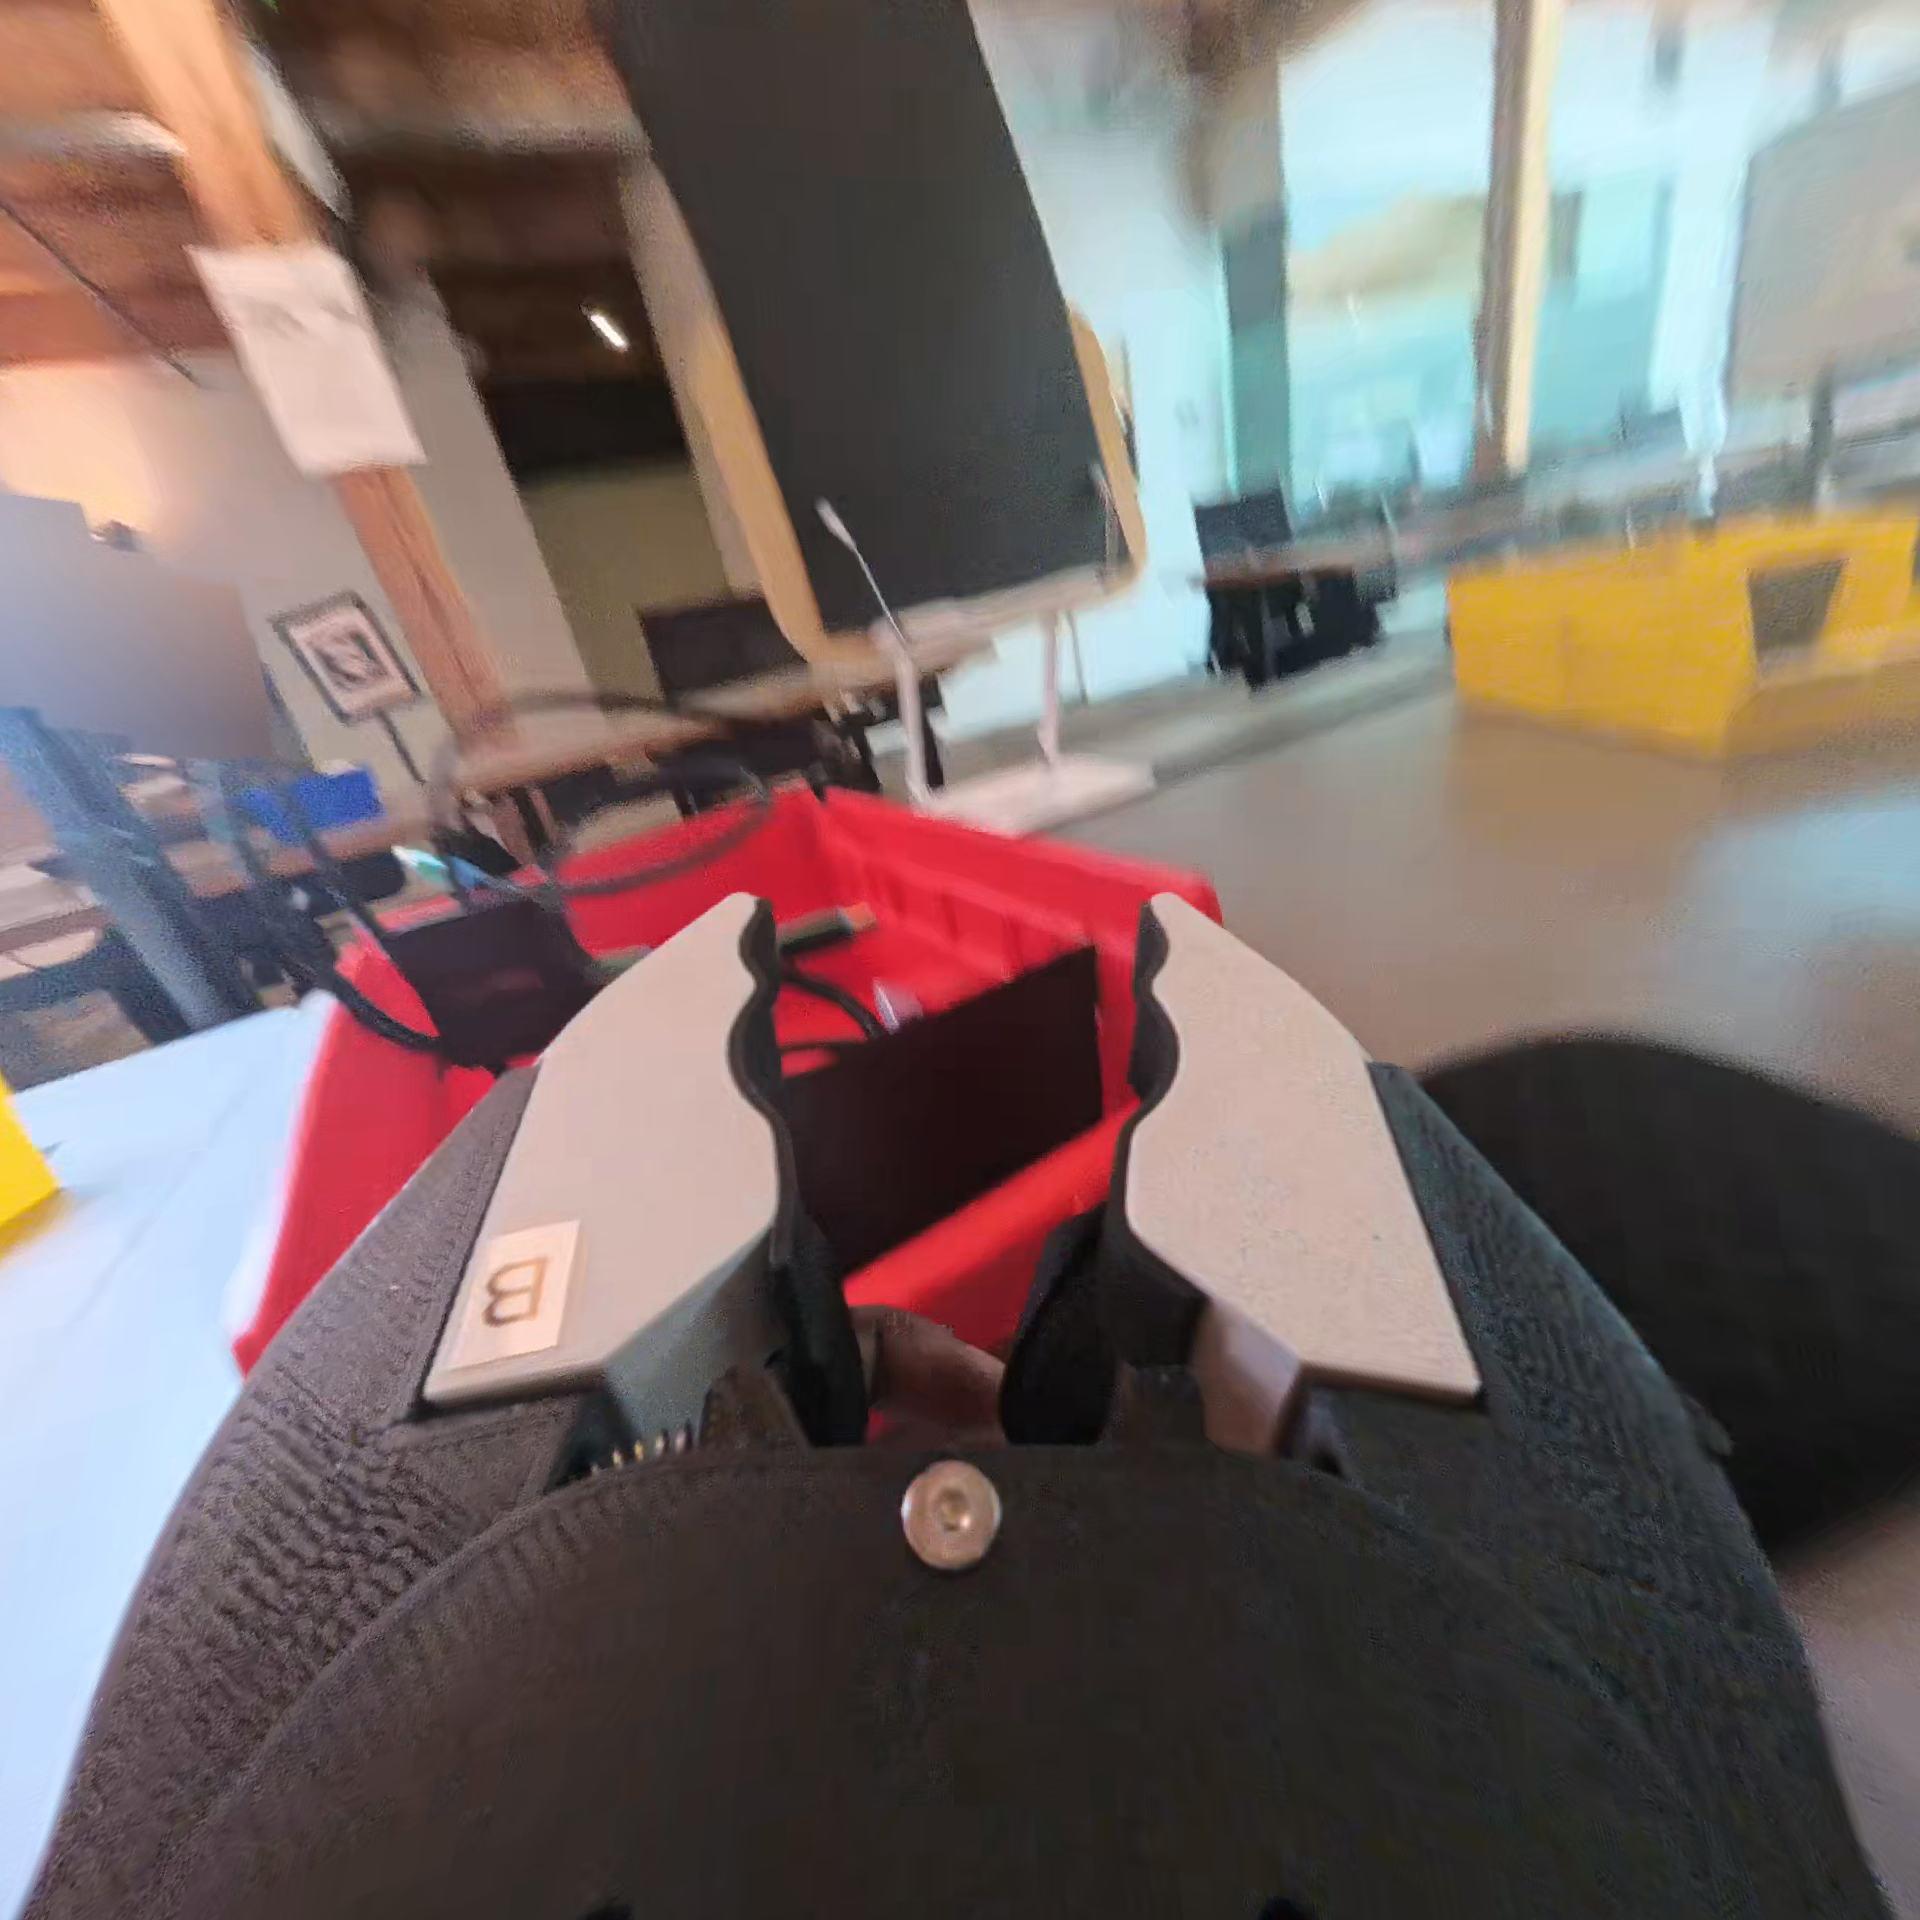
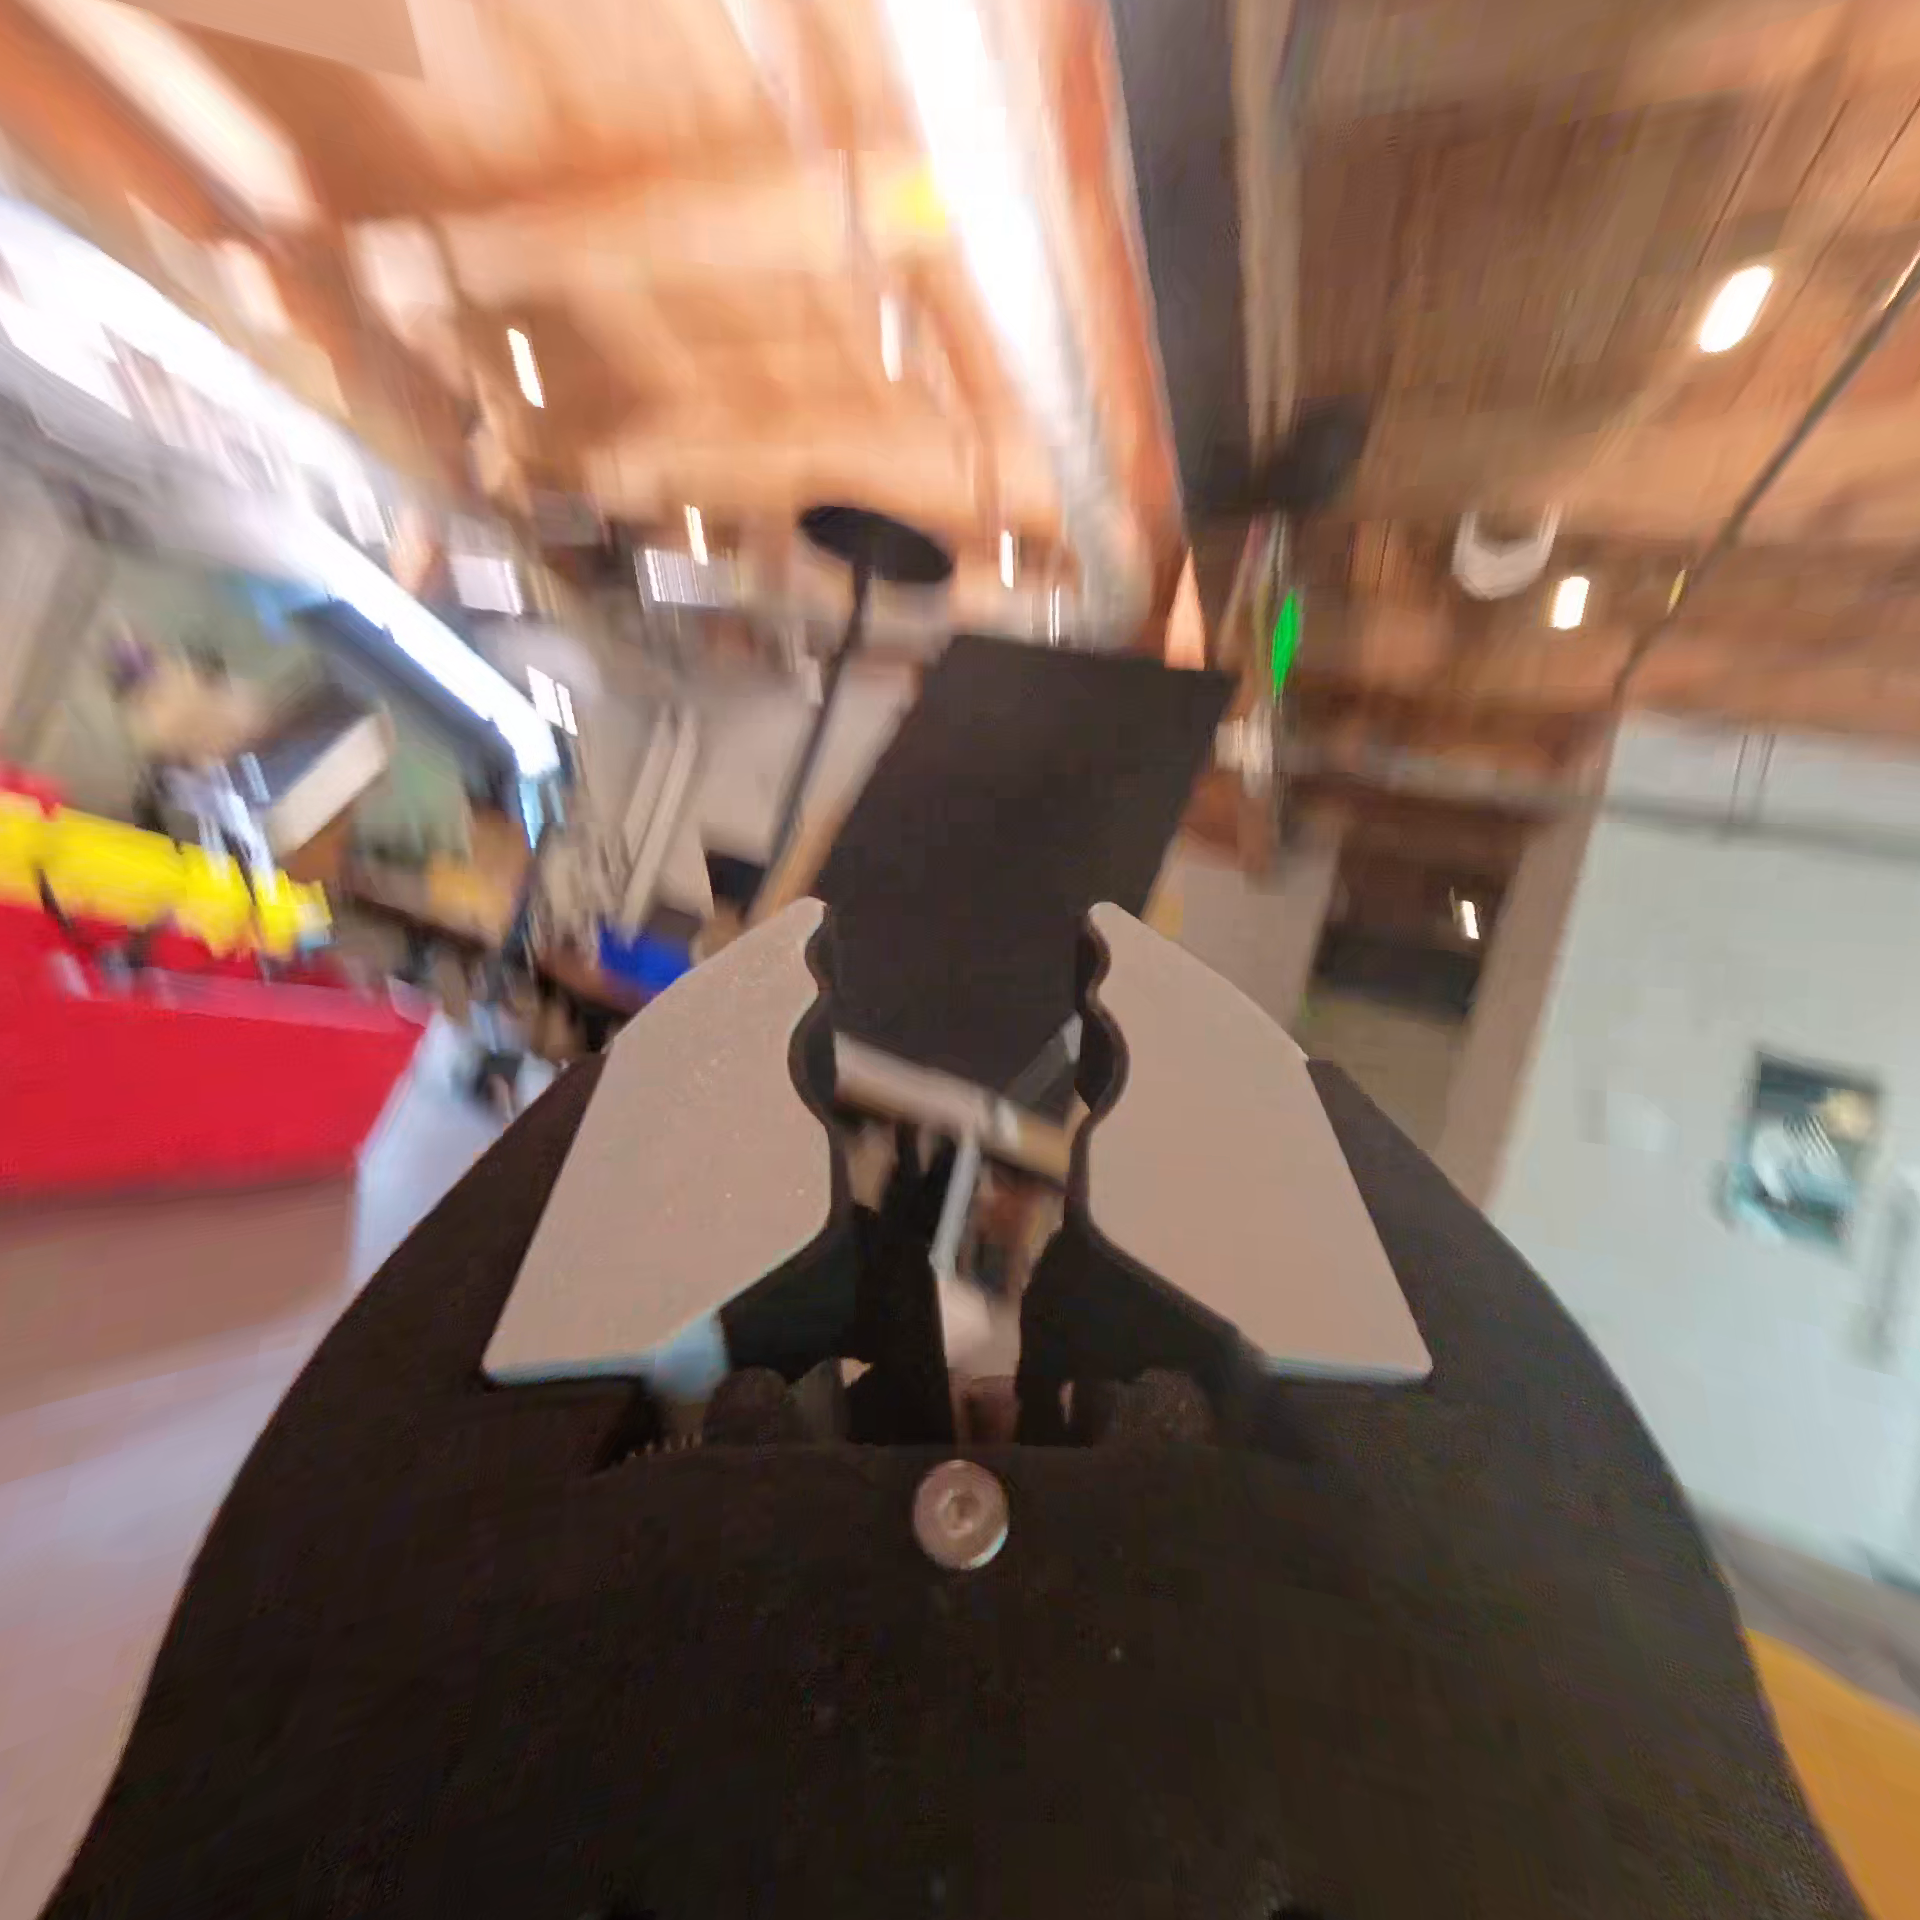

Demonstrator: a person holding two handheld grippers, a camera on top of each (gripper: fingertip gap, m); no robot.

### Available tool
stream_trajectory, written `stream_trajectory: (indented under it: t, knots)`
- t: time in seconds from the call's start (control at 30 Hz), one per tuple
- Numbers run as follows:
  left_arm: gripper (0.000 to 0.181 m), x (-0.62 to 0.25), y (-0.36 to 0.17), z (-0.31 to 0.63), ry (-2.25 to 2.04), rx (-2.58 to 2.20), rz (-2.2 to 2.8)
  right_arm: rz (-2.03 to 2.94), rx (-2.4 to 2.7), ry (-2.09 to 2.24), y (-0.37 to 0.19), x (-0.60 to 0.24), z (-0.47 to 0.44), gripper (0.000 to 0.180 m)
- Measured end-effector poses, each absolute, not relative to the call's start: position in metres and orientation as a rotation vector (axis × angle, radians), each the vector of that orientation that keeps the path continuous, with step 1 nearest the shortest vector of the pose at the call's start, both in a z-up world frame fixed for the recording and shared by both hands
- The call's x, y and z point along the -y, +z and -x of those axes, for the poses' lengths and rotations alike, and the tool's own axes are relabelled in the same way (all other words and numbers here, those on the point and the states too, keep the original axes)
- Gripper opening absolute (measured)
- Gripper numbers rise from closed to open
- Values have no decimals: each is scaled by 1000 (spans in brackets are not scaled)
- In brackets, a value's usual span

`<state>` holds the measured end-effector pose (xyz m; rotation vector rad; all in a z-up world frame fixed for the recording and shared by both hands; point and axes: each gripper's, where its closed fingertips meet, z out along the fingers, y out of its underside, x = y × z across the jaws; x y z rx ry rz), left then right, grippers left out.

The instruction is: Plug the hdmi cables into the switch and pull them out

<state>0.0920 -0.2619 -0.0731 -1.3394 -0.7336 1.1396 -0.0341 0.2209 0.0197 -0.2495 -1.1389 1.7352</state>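
In the left wrist view a red bin (image 1: 1039, 883) stands at the edge of a white table (image 1: 104, 1299). Inside it are a black box (image 1: 940, 1091), a second dark box (image 1: 488, 971) at the back left, and looping black cables (image 1: 665, 821). A small plug end (image 1: 826, 925) lies among them. I cannot tell which box is the switch. My left gripper (image 1: 956, 925) is open and empty, just short of the bin. My right gripper (image 2: 956, 920) is open and empty, pointing up into the room. That view is heavily blurred, and the red bin (image 2: 187, 1081) shows at its left.
A yellow object (image 1: 21, 1164) sits at the table's left edge. A black rounded object (image 1: 1683, 1278) is low on the right. A yellow crate (image 1: 1683, 644) stands on the floor far right. A black panel on a white stand (image 1: 883, 343) stands behind the bin.
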Motion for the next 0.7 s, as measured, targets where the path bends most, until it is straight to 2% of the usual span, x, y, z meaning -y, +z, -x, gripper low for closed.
stream_trajectory:
  t: [0.13, 0.27, 0.33, 0.47, 0.6, 0.7]
  knots:
    - [75, 291, -14, -83, 1273, 842, 1108, 175, 847, 2027, 43, -203, 5, 63]
    - [93, 318, 22, -52, 1442, 985, 1063, 163, 875, 2116, 33, -169, 7, 85]
    - [102, 337, 27, -28, 1487, 1109, 1071, 140, 933, 2149, 24, -149, 7, 87]
    - [101, 339, -8, 26, 1170, 1408, 1290, 76, 1121, 2149, 1, -109, 5, 88]
    - [83, 349, -54, 65, 961, 1674, 1430, -38, 1270, 2035, -18, -80, 0, 91]
    - [78, 362, -83, 86, 896, 1820, 1455, -83, 1323, 1986, -27, -70, -1, 92]
